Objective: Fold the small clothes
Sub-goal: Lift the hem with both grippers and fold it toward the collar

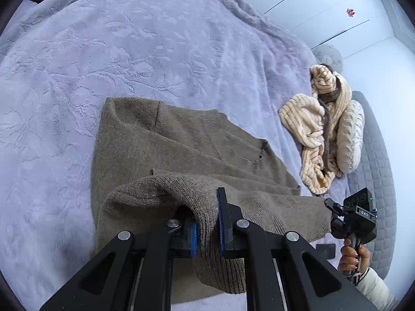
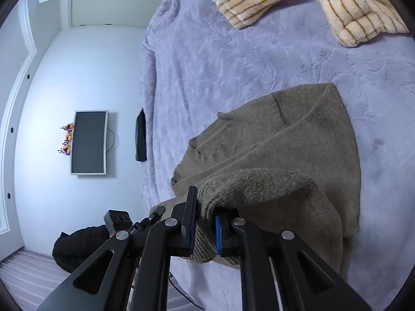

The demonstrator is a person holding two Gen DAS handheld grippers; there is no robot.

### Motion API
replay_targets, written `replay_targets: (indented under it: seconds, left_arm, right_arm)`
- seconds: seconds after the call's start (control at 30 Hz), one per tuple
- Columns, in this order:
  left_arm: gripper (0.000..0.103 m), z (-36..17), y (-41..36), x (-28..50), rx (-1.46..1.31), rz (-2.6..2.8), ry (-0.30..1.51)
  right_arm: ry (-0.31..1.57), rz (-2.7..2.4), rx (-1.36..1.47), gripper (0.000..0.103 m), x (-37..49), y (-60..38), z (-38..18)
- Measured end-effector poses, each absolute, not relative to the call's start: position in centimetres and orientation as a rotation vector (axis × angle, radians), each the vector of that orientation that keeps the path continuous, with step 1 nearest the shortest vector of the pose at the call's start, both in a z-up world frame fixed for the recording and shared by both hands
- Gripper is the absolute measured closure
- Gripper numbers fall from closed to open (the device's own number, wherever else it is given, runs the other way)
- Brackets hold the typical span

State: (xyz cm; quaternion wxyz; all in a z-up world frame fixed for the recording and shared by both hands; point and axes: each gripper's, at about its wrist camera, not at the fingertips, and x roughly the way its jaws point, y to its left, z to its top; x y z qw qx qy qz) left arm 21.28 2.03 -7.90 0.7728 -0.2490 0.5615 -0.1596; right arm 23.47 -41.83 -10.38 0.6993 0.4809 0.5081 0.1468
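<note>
An olive-brown knit sweater lies partly folded on a lavender bedspread. My left gripper is shut on the sweater's ribbed hem, which bulges up between the blue pads. In the right wrist view the same sweater is seen from the other side, and my right gripper is shut on another part of that ribbed edge. The lifted edge arches over the flat body of the sweater. The right gripper also shows at the lower right of the left wrist view, held by a hand.
A cream striped fleece garment and a cream cushion lie at the bed's right side; the fleece fills the top of the right wrist view. A dark flat object sits at the bed edge. A wall screen and a black jacket lie beyond.
</note>
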Motion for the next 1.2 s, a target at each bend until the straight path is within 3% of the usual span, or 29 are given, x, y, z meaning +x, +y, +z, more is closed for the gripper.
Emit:
replay_targets:
  seconds: [0.3, 0.37, 0.43, 0.47, 0.53, 0.57, 0.6, 0.67, 0.77, 0.83, 1.2]
  left_arm:
    - [0.090, -13.2, 1.9, 24.2, -0.539, -0.247, 1.300]
    - [0.090, -12.8, 2.0, 24.1, -0.539, -0.245, 1.307]
    - [0.090, -11.7, 1.9, 23.6, -0.521, -0.262, 1.304]
    - [0.090, -10.9, 2.0, 23.2, -0.517, -0.279, 1.299]
    - [0.089, -9.5, 2.1, 22.2, -0.518, -0.319, 1.287]
    - [0.078, -9.0, 2.1, 21.7, -0.513, -0.327, 1.289]
    - [0.059, -8.7, 2.0, 21.2, -0.500, -0.326, 1.290]
    - [0.049, -8.5, 1.6, 20.3, -0.472, -0.328, 1.283]
    - [0.049, -10.2, 0.5, 19.9, -0.467, -0.346, 1.349]
    - [0.049, -11.2, -0.2, 19.9, -0.482, -0.350, 1.372]
    - [0.049, -8.9, 1.0, 25.1, -0.595, -0.244, 1.206]
  right_arm:
    - [1.289, 0.179, 1.061, 0.087, 27.6, -43.1, -18.3]
    - [1.294, 0.191, 1.067, 0.079, 27.3, -43.1, -18.2]
    - [1.293, 0.215, 1.062, 0.053, 26.5, -42.9, -17.3]
    - [1.289, 0.232, 1.058, 0.050, 26.0, -42.8, -16.7]
    - [1.282, 0.274, 1.055, 0.050, 24.9, -42.6, -15.7]
    - [1.281, 0.293, 1.056, 0.050, 24.4, -42.4, -15.4]
    - [1.282, 0.300, 1.053, 0.050, 24.1, -42.3, -15.2]
    - [1.285, 0.307, 1.057, 0.050, 23.6, -42.1, -15.4]
    - [1.290, 0.297, 1.067, 0.052, 23.7, -41.6, -16.5]
    - [1.288, 0.294, 1.065, 0.082, 24.0, -41.2, -16.9]
    - [1.122, 0.300, 1.153, 0.080, 29.9, -42.7, -13.7]
